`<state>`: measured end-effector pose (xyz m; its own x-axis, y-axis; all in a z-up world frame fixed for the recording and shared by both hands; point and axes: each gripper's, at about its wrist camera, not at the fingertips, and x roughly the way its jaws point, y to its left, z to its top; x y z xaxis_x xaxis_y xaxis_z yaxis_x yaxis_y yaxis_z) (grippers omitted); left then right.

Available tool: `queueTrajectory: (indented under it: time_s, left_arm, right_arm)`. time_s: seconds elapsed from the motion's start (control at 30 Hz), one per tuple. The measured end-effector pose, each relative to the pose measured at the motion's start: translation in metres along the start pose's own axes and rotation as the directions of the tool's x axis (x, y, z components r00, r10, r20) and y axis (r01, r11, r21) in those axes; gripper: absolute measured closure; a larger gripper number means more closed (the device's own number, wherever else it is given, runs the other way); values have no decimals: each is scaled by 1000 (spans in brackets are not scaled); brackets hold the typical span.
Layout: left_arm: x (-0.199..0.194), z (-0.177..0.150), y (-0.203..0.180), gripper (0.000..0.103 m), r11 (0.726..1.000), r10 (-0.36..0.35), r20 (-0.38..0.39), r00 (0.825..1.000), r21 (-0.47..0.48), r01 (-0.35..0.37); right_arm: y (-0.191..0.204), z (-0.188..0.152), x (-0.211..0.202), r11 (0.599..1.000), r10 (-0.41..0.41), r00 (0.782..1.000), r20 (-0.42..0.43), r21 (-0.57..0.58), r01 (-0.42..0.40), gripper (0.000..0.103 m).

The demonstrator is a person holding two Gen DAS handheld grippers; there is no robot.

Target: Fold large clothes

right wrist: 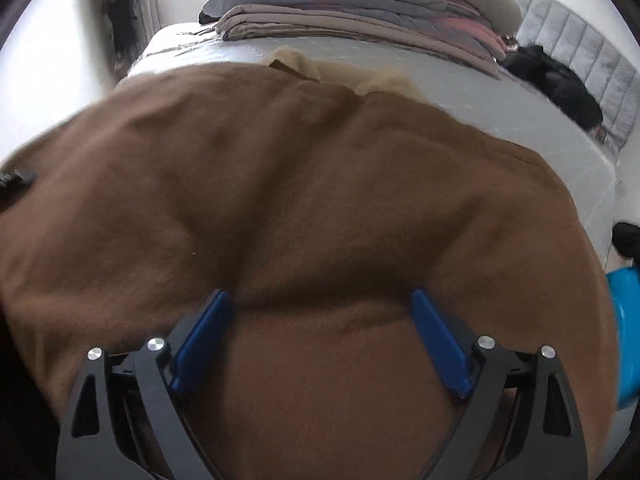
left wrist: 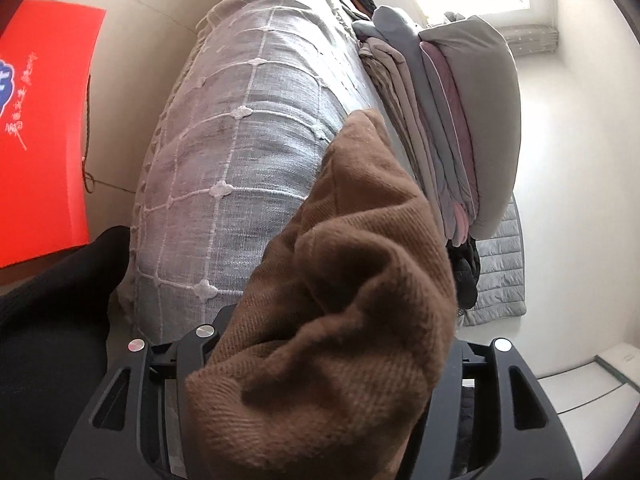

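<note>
the right claw [right wrist: 322, 320] stands with its blue pads [right wrist: 200, 340] spread wide and touching nothing, low over the brown garment [right wrist: 304, 184], whose cloth runs under and between them without being pinched. in the left wrist view a bunched fold of the same brown garment [left wrist: 328, 320] is heaped over the left claw [left wrist: 320, 364], hiding its fingertips, so i cannot tell whether it grips the cloth or stands apart. the garment lies spread across the near part of the bed [right wrist: 520, 128], reaching the near edge and almost the side edges; a paler tan lining [right wrist: 372, 80] shows at its far hem. past that hem a strip of grey bedcover lies bare. further back, a stack of folded bedding [right wrist: 360, 12] sits along the far edge with a pillow on top, and a black garment [right wrist: 556, 80] lies at the far right corner against the quilted headboard [right wrist: 592, 52]. a red bag [left wrist: 44, 128] stands off the bed's side edge.
</note>
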<state>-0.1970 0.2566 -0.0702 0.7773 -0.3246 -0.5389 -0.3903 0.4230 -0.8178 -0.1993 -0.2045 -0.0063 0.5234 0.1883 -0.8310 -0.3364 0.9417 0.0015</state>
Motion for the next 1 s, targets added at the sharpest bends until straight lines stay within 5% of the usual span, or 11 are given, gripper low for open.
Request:
queueTrajectory:
  time_s: [0.07, 0.13, 0.2, 0.37, 0.47, 0.57, 0.67, 0.77, 0.83, 0.9, 1.0]
  left_arm:
    - [-3, -1, -5, 52, 999, -9, 16, 1000, 39, 9]
    - [-6, -2, -12, 67, 997, -24, 42, 999, 78, 20]
    - [-12, -5, -24, 73, 992, -38, 72, 997, 121, 29]
    - [-28, -16, -73, 77, 970, -70, 111, 991, 240, 42]
    - [-34, -26, -105, 77, 943, -79, 125, 989, 331, 34]
    - [-34, -40, -135, 77, 919, -92, 123, 988, 393, 37]
    - [-36, -63, -175, 77, 868, -100, 125, 987, 495, 26]
    - [-32, -96, -225, 77, 788, -118, 111, 987, 616, 25]
    - [-25, -131, -261, 77, 706, -130, 89, 987, 708, 29]
    - [-7, -176, -295, 77, 609, -131, 44, 990, 792, 45]
    - [27, -239, -323, 77, 503, -111, -44, 993, 859, 94]
  right_arm:
    - [-6, -10, -29, 999, 5, 996, 93, 36, -8, 15]
    - [-7, -19, -46, 998, -33, 989, 144, 52, 25, 12]
    - [3, -39, -23, 999, -42, 998, 50, 18, 41, 10]
    - [-6, -43, -24, 998, -30, 997, 71, 65, 25, 9]
    - [13, -51, -57, 999, -20, 978, 209, 46, 11, 9]
    - [31, -57, -15, 1000, -17, 998, 64, -14, 18, 6]
    - [27, -58, -21, 1000, 5, 998, 70, 4, -5, 6]
    - [5, -55, -32, 979, 169, 982, 89, 99, -177, 6]
    - [-21, -57, -57, 902, 350, 915, 200, 191, -387, 6]
    - [-68, -67, -82, 747, 498, 797, 341, 298, -595, 6]
    - [-141, -85, -96, 499, 575, 649, 498, 416, -761, 6]
